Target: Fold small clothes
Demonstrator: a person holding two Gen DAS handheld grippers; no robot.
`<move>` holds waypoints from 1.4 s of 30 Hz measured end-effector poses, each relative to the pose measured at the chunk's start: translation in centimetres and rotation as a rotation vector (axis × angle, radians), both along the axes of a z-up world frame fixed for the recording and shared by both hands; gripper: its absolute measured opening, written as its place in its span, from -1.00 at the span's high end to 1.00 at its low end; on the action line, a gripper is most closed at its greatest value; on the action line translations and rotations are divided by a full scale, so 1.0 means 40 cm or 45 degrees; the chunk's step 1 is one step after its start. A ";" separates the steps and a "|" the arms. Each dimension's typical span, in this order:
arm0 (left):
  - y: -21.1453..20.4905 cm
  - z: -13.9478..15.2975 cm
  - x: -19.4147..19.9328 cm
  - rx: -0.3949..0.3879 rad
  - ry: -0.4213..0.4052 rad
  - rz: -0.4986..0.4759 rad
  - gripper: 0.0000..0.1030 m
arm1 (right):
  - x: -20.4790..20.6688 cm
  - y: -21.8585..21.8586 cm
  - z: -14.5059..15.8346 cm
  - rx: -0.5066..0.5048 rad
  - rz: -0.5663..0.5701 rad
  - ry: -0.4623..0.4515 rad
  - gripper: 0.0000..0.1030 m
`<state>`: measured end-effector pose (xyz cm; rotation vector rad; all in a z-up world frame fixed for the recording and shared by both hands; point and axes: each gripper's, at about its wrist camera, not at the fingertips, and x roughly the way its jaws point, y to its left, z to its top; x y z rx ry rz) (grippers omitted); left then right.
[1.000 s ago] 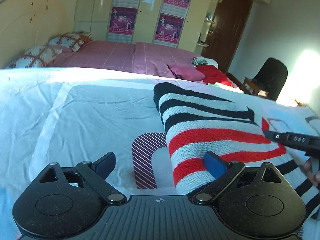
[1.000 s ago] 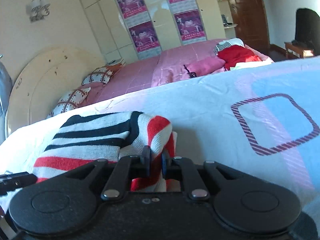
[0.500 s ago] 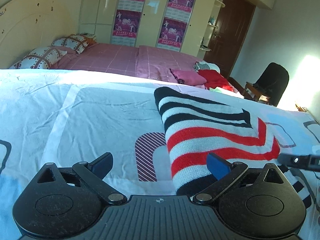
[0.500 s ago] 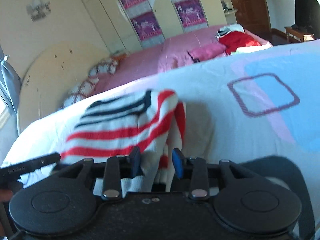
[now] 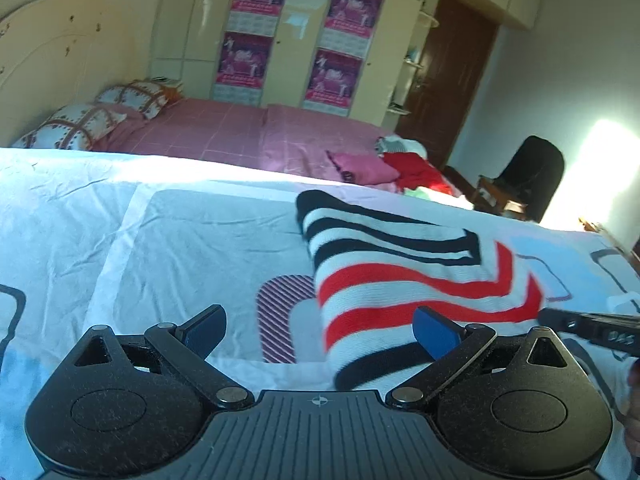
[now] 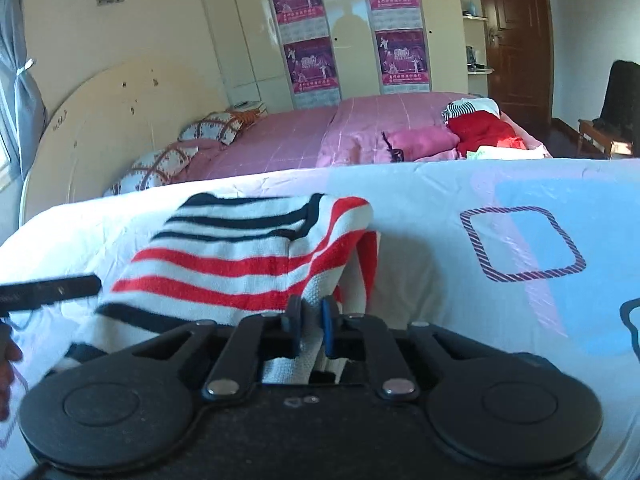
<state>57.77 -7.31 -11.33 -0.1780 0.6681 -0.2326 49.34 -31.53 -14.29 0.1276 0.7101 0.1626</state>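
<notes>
The white printed sheet [image 5: 168, 240] covers the near surface, and the striped sweater [image 5: 400, 280] lies on it partly folded, one edge raised. The right gripper [image 6: 308, 326] has just closed, fingers pinching a fold of knit. The left gripper [image 5: 320, 328] hangs wide and empty; better to pin the near hem while the right carries its edge across evenly.

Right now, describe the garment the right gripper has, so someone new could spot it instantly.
Start at the white sheet with blue and purple shapes, spread in front of the pink bed. On its near part lies a folded striped knit, one edge pinched by the right gripper. Its black, white and red bands set it apart from the plain pink and red clothes piled on the bed.
</notes>
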 end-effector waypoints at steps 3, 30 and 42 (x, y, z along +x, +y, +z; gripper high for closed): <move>-0.015 -0.046 0.013 0.092 0.073 -0.039 -0.93 | 0.013 -0.008 -0.058 0.007 -0.022 0.059 0.78; 0.031 -0.139 0.070 -0.518 0.393 -0.181 -0.63 | 0.077 -0.199 -0.179 0.890 0.110 0.360 -0.25; 0.002 -0.142 0.118 -0.508 0.374 -0.257 -0.33 | 0.100 -0.167 -0.178 0.827 0.183 0.326 0.12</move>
